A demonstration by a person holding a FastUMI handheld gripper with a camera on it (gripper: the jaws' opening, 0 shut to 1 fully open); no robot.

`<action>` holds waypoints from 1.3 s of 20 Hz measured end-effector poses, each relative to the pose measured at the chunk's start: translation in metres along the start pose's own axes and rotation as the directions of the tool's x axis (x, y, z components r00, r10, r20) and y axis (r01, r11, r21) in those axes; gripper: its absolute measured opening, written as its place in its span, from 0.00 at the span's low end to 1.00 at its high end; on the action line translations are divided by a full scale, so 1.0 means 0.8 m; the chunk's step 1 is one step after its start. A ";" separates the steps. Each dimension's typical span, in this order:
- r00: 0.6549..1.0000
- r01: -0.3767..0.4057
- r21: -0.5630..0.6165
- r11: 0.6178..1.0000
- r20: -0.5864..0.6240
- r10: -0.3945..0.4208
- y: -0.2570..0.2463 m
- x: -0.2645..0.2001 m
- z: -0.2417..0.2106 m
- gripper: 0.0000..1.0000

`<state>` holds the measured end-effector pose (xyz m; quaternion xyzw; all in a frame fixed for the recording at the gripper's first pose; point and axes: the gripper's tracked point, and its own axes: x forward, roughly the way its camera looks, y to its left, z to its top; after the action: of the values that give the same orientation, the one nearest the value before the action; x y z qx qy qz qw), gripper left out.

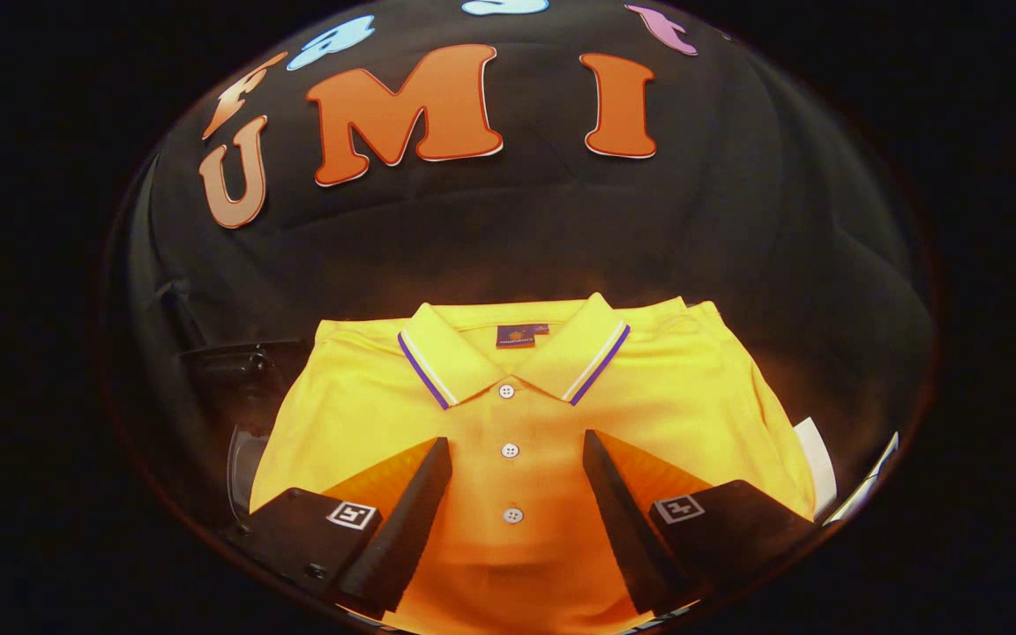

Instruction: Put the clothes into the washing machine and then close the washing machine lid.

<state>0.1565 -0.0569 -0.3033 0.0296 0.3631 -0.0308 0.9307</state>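
Note:
A folded yellow polo shirt (676, 388) lies flat just ahead of me, collar pointing away, with white and purple stripes along the collar edge and three white buttons down the placket. My gripper (517, 445) hangs open just above the shirt's chest, one finger on each side of the button placket. Nothing is between the fingers except the cloth below them. I cannot tell whether the fingertips touch the fabric.
A dark object with a clear curved rim (239, 423) sits left of the shirt, partly hidden. A white edge (817, 459) pokes out from under the shirt's right side. The black cloth wall rises behind the shirt.

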 end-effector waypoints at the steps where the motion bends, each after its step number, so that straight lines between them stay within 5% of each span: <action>1: 1.000 -0.001 -0.026 1.000 -0.011 0.000 0.000 -0.002 -0.001 0.97; 10: 0.996 -0.006 -0.041 0.999 -0.093 0.002 0.011 -0.004 -0.003 0.86; 14: 0.994 -0.026 -0.063 0.998 -0.110 0.019 0.018 -0.004 -0.002 0.50; 16: 0.992 -0.029 -0.058 0.998 -0.121 0.022 0.022 -0.006 -0.001 0.48; 17: 0.992 -0.021 -0.043 0.999 -0.127 0.015 0.020 -0.005 -0.001 0.29; 20: 0.989 -0.026 -0.041 0.999 -0.143 0.020 0.023 -0.007 -0.002 0.28; 26: 0.992 -0.077 0.030 0.997 -0.097 0.079 0.029 -0.005 0.003 0.09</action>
<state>0.1570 -0.0342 -0.2976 0.0577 0.4067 0.0022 0.9117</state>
